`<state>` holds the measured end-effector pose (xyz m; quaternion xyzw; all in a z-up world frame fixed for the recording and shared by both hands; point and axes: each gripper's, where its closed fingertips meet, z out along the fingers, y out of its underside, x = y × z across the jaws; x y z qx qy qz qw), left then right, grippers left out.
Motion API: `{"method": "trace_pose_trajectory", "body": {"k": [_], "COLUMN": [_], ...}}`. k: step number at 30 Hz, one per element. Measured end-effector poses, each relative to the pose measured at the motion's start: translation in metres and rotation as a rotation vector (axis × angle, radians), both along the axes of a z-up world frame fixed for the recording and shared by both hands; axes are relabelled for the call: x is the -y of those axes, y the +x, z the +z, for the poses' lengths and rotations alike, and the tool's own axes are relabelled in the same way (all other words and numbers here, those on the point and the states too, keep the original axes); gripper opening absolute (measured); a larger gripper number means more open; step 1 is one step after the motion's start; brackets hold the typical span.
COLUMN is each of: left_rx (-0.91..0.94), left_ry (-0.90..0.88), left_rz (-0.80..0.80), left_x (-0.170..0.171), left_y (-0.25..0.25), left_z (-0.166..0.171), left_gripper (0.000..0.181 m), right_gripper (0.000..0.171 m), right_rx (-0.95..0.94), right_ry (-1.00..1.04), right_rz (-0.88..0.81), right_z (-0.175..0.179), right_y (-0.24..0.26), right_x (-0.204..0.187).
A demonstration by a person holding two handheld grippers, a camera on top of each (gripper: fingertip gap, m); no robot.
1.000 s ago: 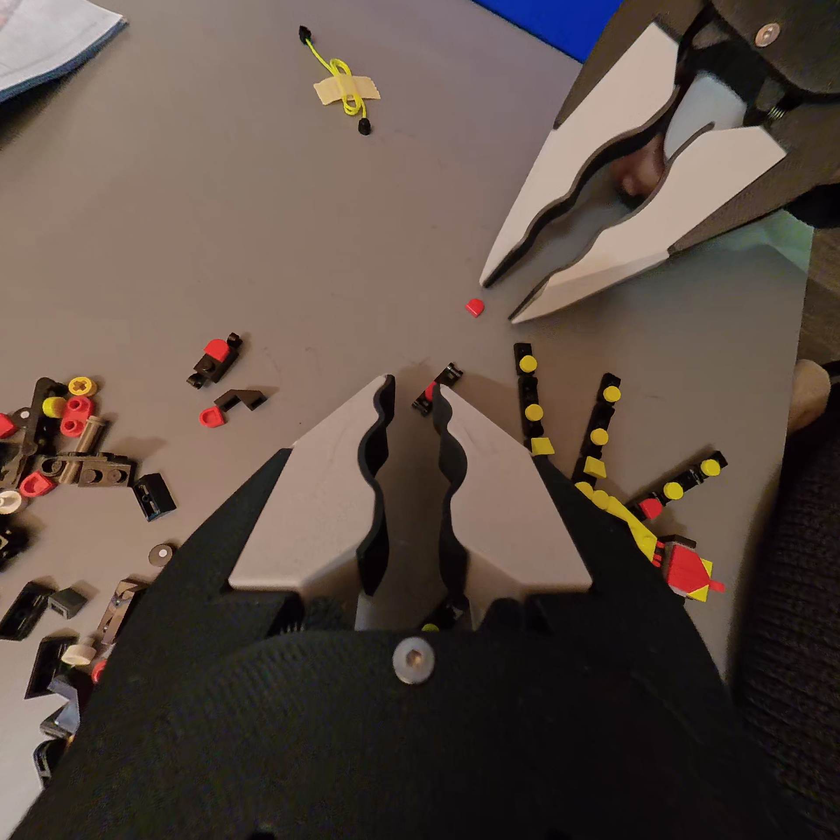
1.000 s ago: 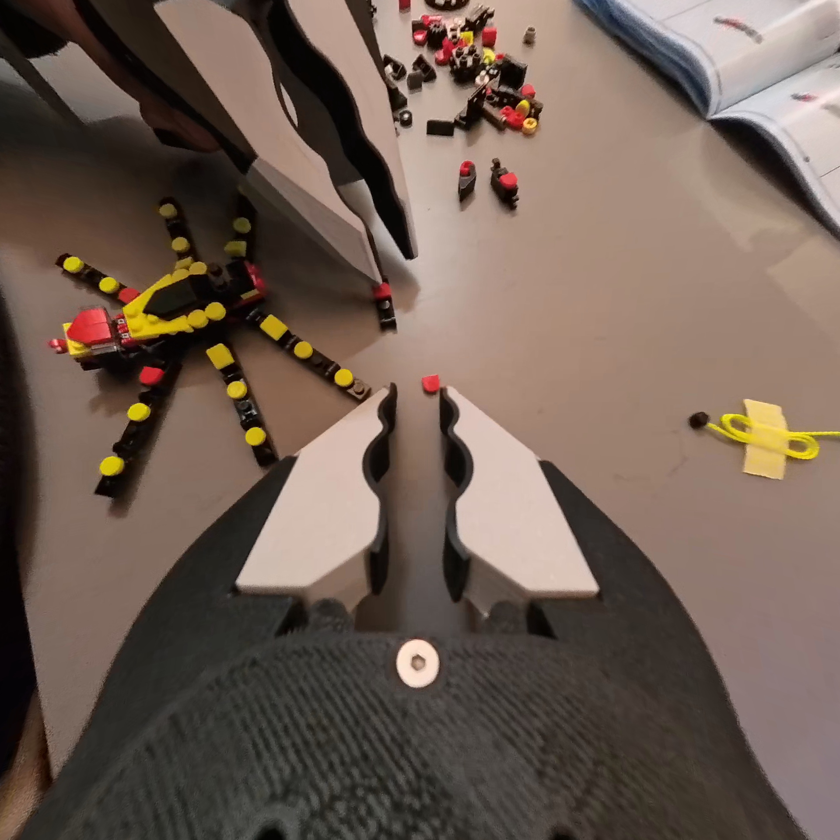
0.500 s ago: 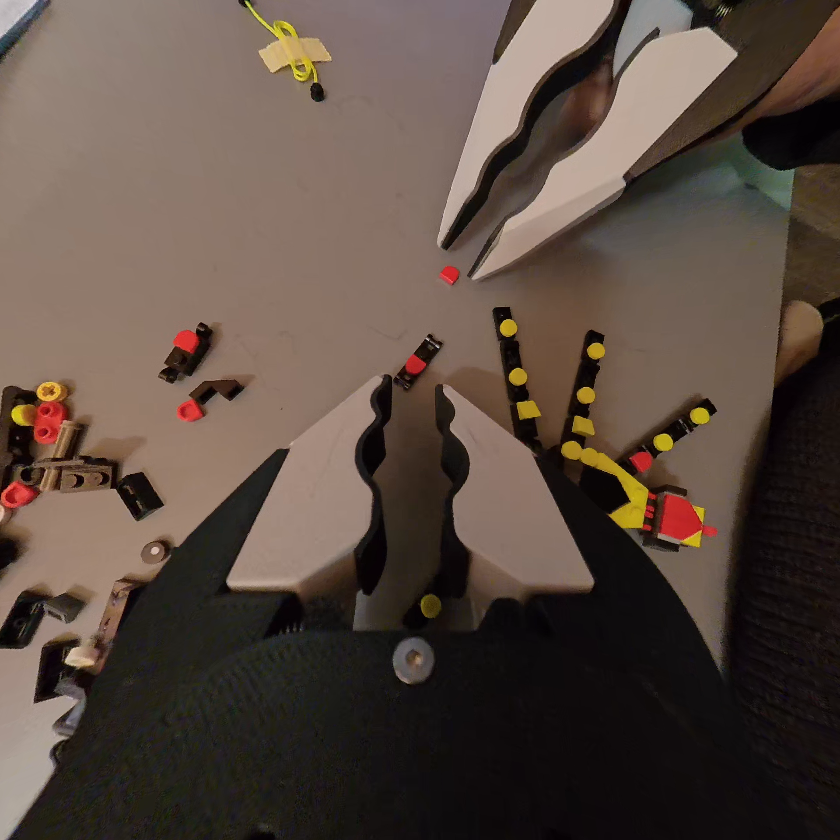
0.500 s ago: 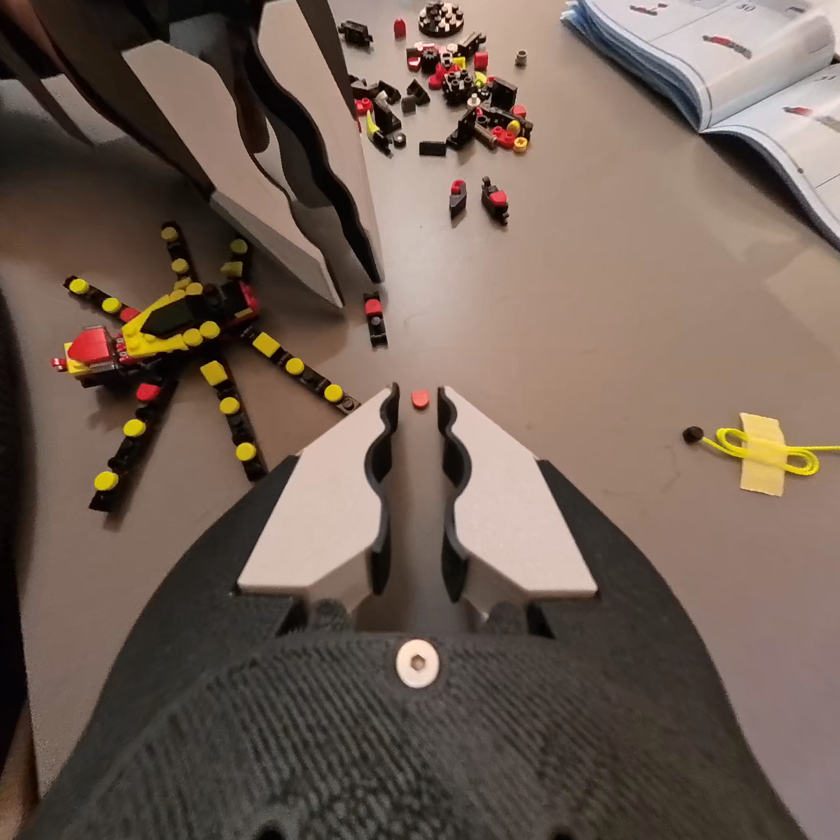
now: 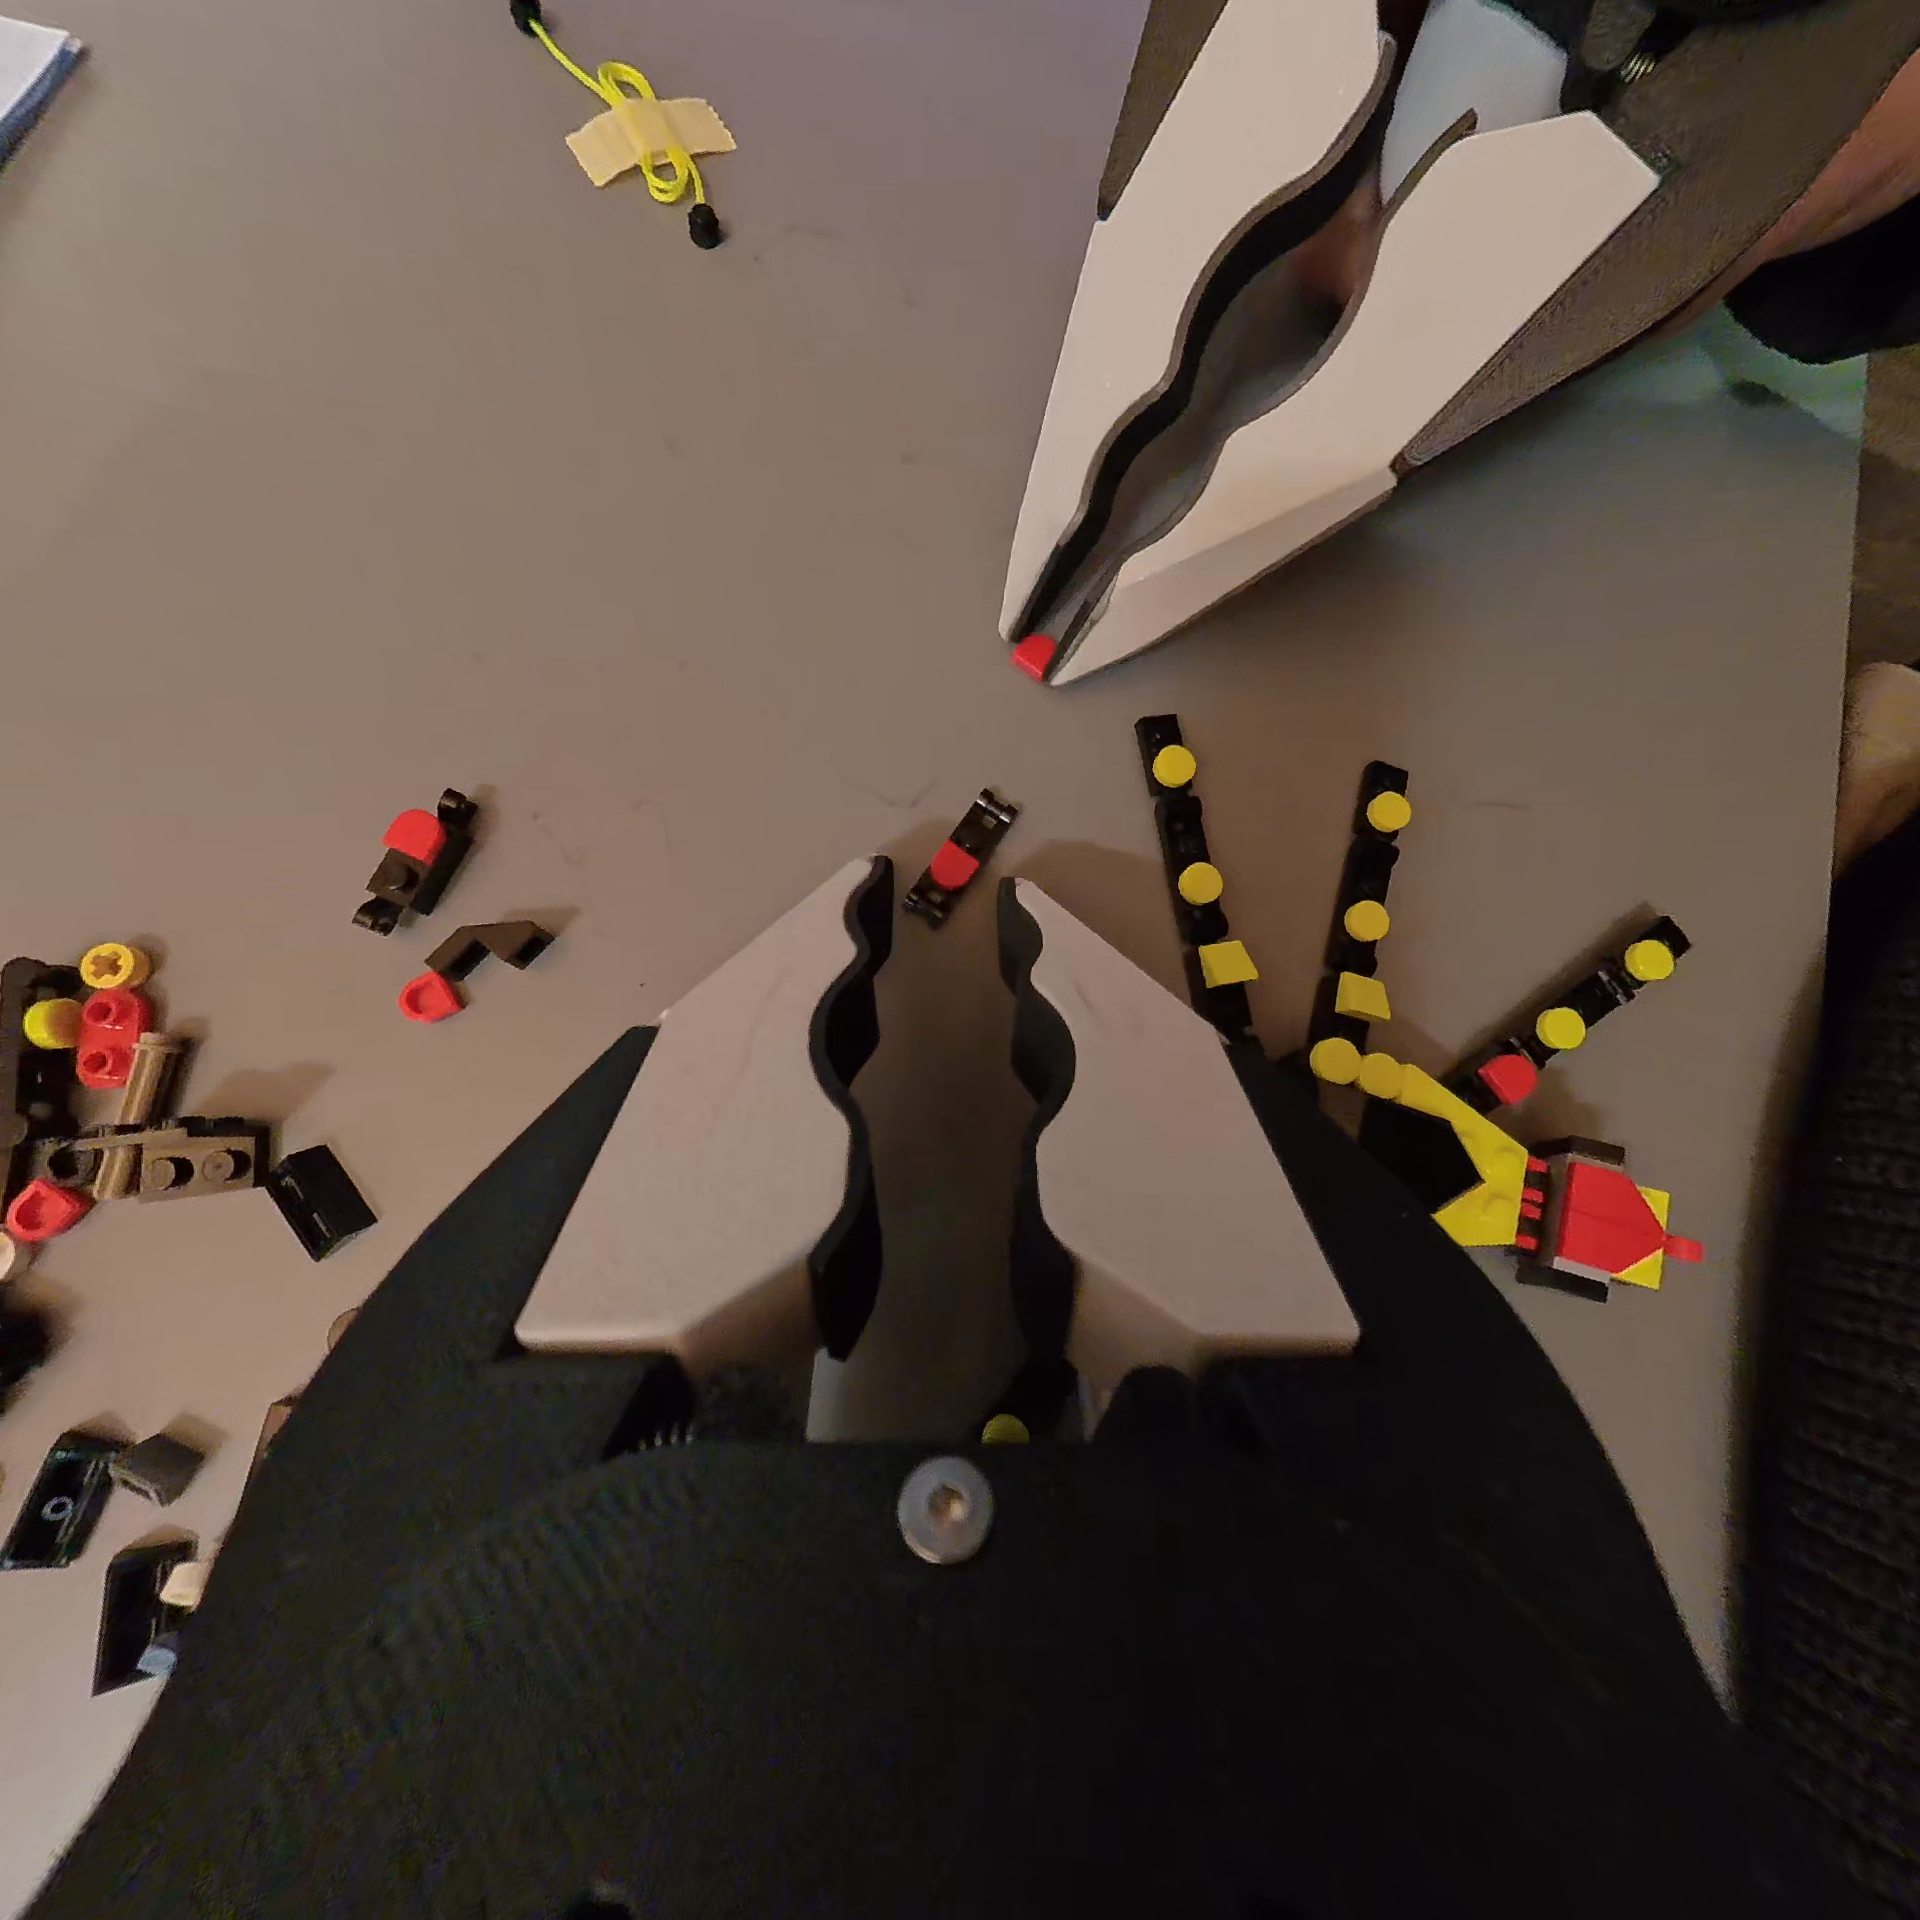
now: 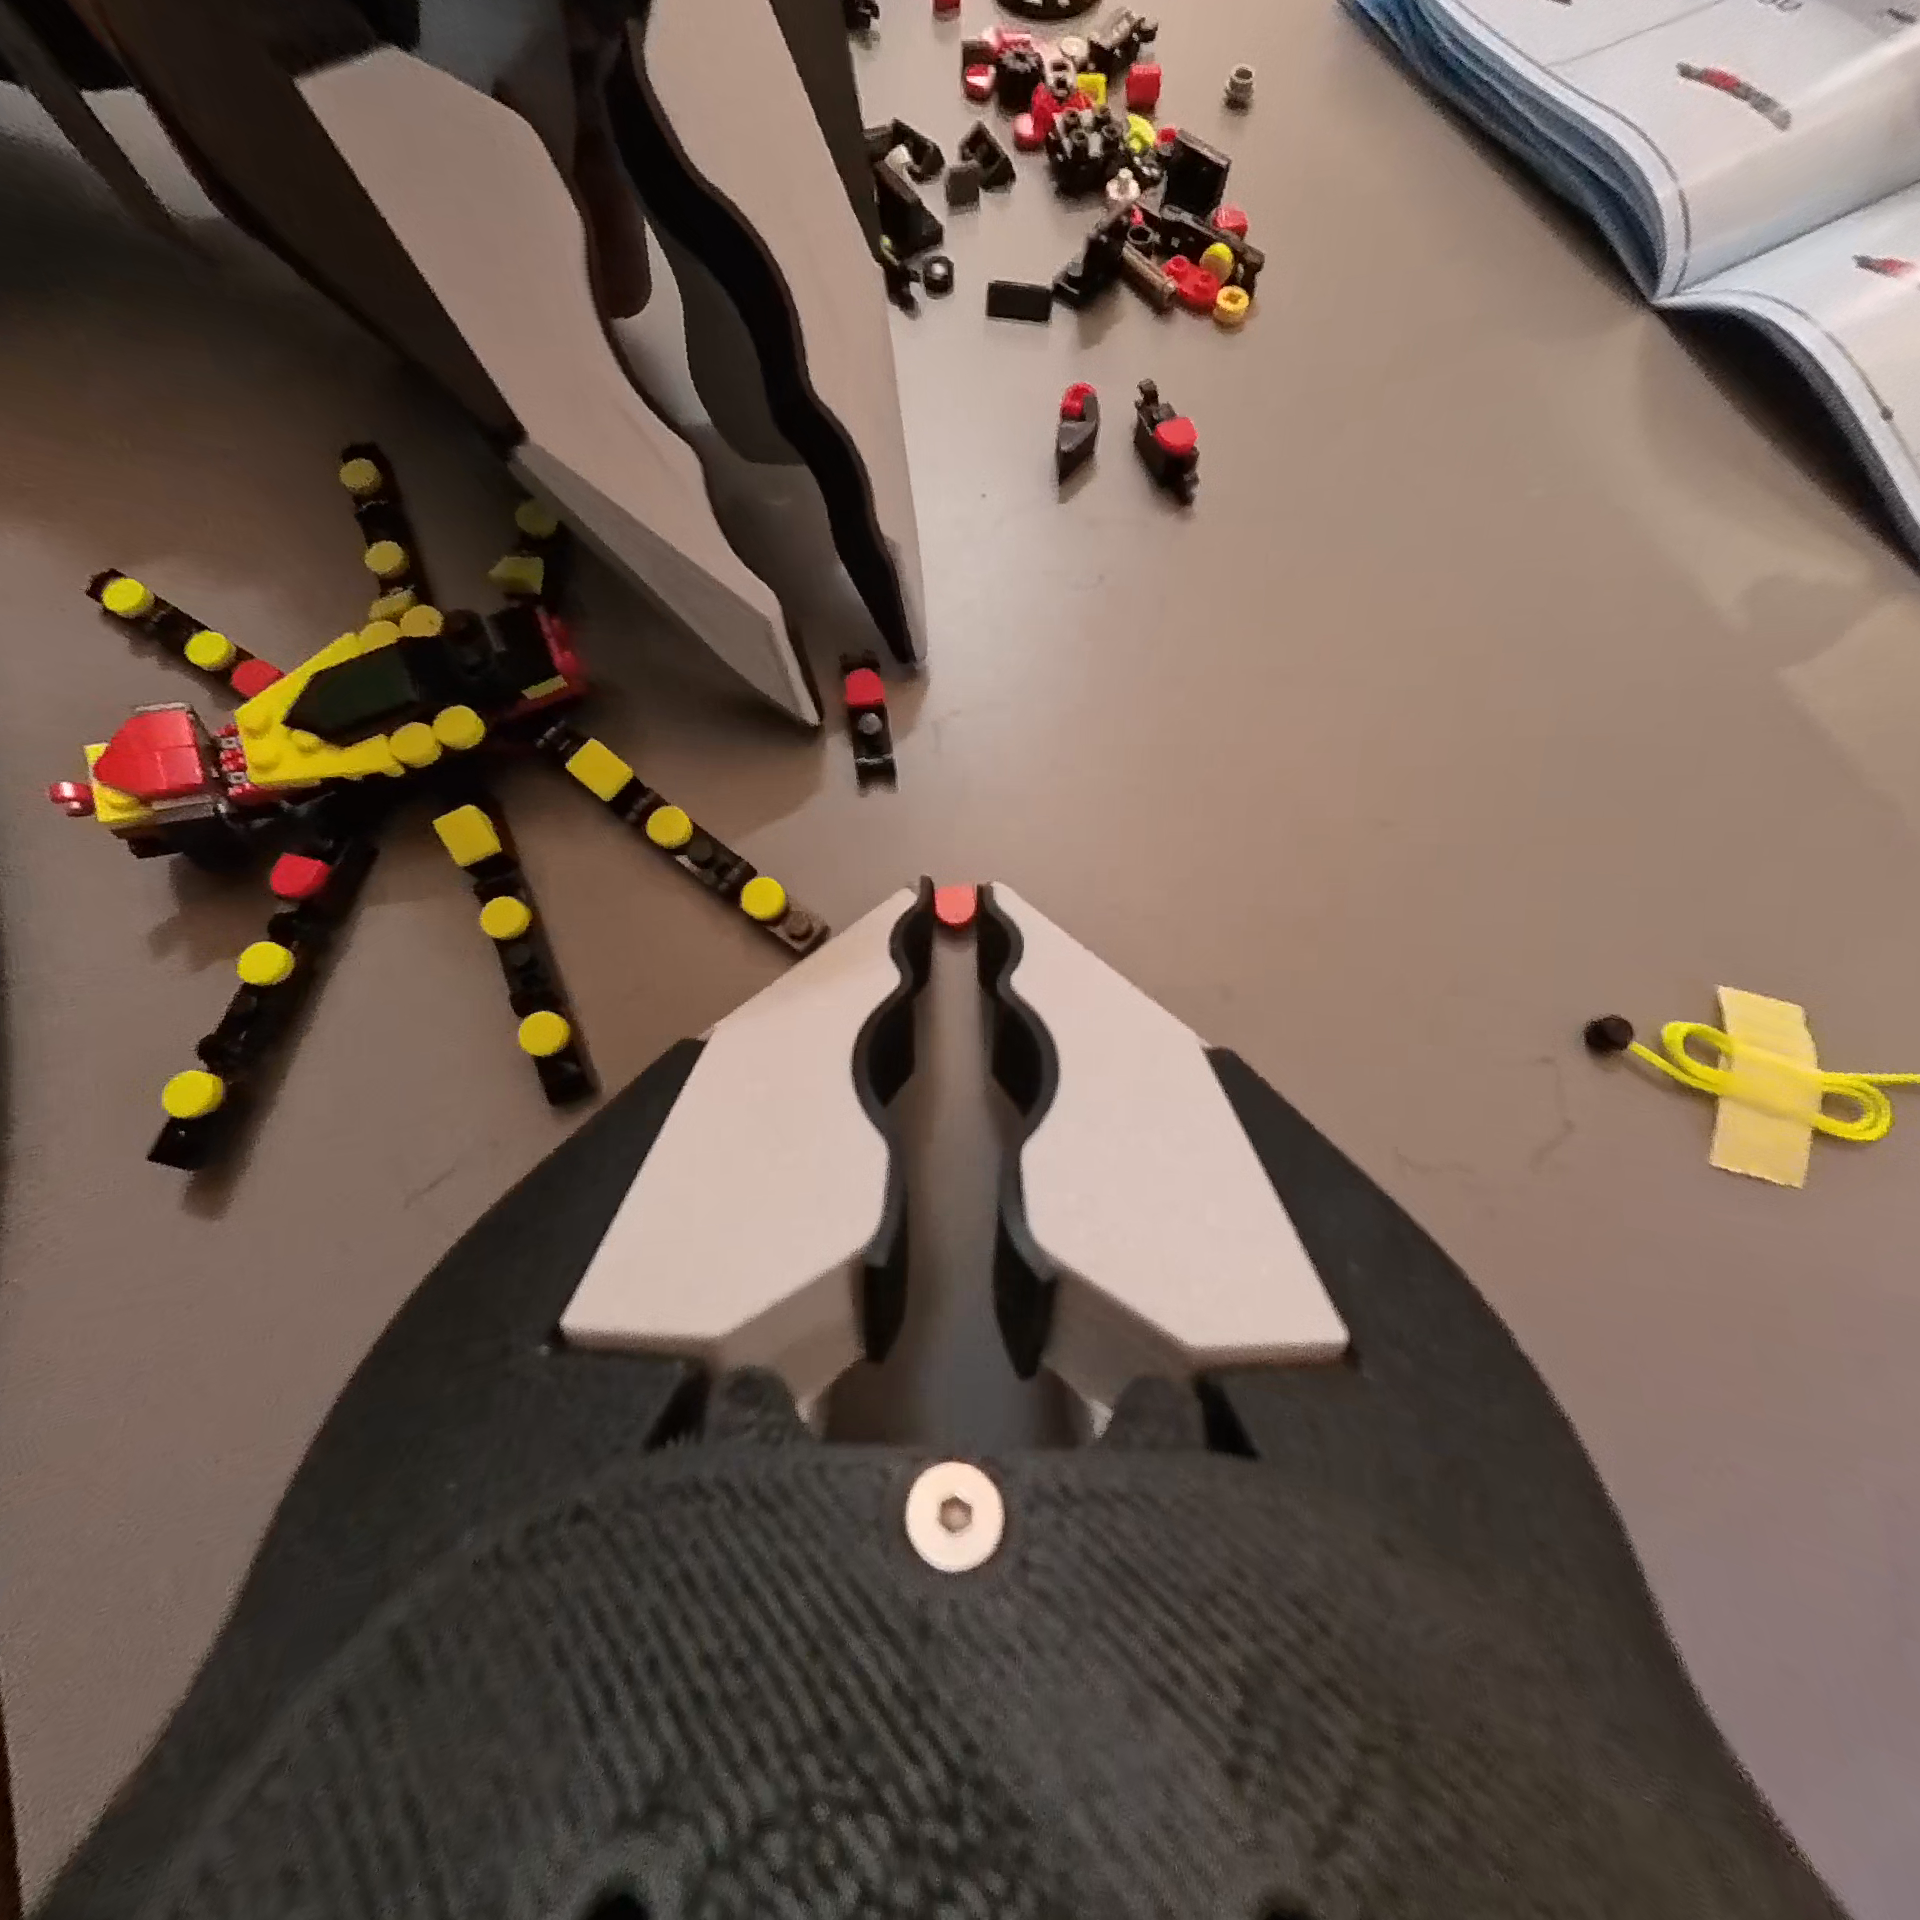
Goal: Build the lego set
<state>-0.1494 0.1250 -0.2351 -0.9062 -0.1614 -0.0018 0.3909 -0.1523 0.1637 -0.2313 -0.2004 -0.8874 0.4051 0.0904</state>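
Grippers meet over a grey table [image 5: 436,540]. The right gripper [image 6: 953,896] has its fingers drawn narrow, tips down at the tabletop, with a small red tile [image 6: 953,904] pinched between them; from the left wrist view the same red tile [image 5: 1033,655] sits at the very tip of the right gripper [image 5: 1044,652], touching the table.

The left gripper [image 5: 943,881] stands with its jaws moderately apart and nothing between the tips. Just ahead of them, slightly toward its left finger, lies a short black bar [image 5: 958,860] bearing a red tile, angled and resting flat on the table. In the right wrist view that black bar [image 6: 865,715] lies at the foot of the left gripper [image 6: 862,681], between it and the held tile, near but apart from both.

A spider model [image 6: 343,717] in yellow, black and red lies beside the right gripper's left finger, its black legs studded with yellow rounds fanning out; one leg tip reaches close to that finger. In the left wrist view the spider model [image 5: 1496,1164] is partly hidden under the left gripper's right finger.

Loose parts [image 6: 1122,187] are heaped farther off, two small black-and-red pieces [image 6: 1127,436] nearer. An open booklet [image 6: 1714,177] lies beyond. A yellow cord [image 6: 1766,1081] is taped to the table.
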Motion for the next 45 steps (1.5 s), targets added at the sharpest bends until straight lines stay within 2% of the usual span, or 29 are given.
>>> {"method": "trace_pose_trajectory", "body": {"k": [5,12,37,45], "left_rx": [0.002,0.007,0.024,0.019], "left_ry": [0.001,0.001,0.018,0.014], "left_rz": [-0.004,-0.002,-0.038,-0.039], "left_x": [0.0,0.0,-0.001,-0.001], "left_y": [0.0,0.002,0.002,0.002], "left_z": [0.0,0.0,0.0,0.0], "left_gripper": [0.017,0.011,0.004,0.004], "right_gripper": [0.006,0.006,0.006,0.006], "right_rx": [-0.05,-0.028,0.007,0.051], "right_ry": [-0.069,-0.059,-0.023,-0.017], "right_rz": [0.072,0.129,0.309,0.315], "right_z": [0.018,0.011,0.003,0.002], "right_y": [0.003,0.004,0.002,0.002], "right_x": [0.021,0.037,0.041,0.041]}}
